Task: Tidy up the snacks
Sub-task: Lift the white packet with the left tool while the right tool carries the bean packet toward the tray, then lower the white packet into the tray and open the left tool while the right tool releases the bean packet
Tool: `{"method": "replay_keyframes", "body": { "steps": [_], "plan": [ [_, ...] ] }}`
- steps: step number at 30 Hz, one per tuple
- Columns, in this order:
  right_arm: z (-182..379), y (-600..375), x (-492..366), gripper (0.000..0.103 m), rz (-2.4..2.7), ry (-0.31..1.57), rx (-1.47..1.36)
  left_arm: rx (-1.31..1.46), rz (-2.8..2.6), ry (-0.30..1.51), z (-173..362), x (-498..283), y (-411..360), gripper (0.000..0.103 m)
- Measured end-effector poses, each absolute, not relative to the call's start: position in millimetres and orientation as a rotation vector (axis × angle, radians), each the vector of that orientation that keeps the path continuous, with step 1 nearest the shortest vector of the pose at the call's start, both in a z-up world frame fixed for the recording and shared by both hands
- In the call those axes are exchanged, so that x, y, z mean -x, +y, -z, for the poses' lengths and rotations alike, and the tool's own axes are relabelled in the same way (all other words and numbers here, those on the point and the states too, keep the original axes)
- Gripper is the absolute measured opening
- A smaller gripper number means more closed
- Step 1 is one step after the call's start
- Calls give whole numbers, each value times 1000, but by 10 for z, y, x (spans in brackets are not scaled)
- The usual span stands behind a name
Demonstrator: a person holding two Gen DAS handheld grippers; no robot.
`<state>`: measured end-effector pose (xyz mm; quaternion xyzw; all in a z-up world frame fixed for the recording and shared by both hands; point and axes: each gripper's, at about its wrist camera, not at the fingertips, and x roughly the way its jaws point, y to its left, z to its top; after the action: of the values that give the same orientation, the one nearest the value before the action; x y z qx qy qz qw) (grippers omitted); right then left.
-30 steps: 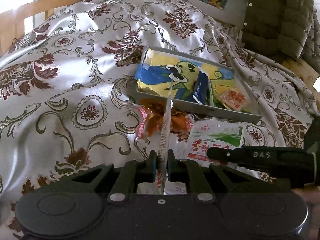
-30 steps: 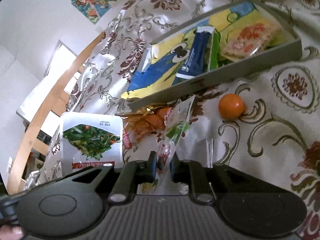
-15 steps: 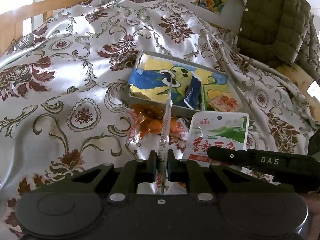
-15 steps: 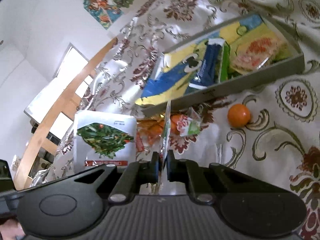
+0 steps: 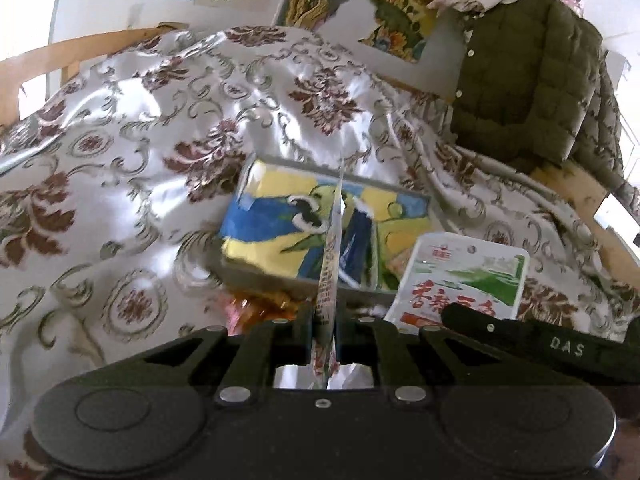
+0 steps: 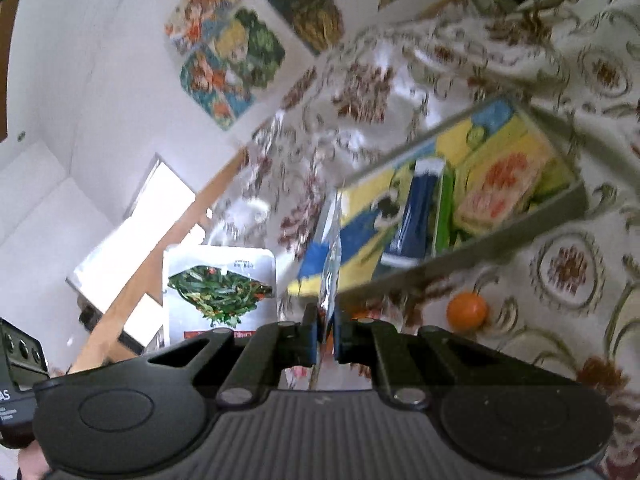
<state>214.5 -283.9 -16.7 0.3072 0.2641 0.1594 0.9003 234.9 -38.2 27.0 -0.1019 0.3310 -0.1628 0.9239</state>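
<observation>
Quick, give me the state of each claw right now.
Left claw: shut on a snack packet, seen edge-on.
Right claw: shut on a second snack packet, also edge-on.

Left tool (image 5: 323,330) and right tool (image 6: 325,330) both clamped tight (each raised, level).

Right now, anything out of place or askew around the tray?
Yes. An orange sits loose on the cloth just outside the tray, and an orange-wrapped snack lies crumpled against the tray's near wall. Each gripper, left and right, pinches a packet by its edge; neither packet is in the tray yet.
</observation>
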Motion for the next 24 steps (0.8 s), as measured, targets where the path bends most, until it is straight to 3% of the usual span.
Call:
{"method": "replay_keyframes", "body": {
  "steps": [15, 24],
  "plan": [
    [-8, -3057, -2637, 8, -281, 387, -595, 220, 397, 626, -295, -3059, -722, 10],
    [207, -3297, -3163, 8, -241, 369, -677, 183, 391, 641, -217, -3543, -849, 10]
  ]
}}
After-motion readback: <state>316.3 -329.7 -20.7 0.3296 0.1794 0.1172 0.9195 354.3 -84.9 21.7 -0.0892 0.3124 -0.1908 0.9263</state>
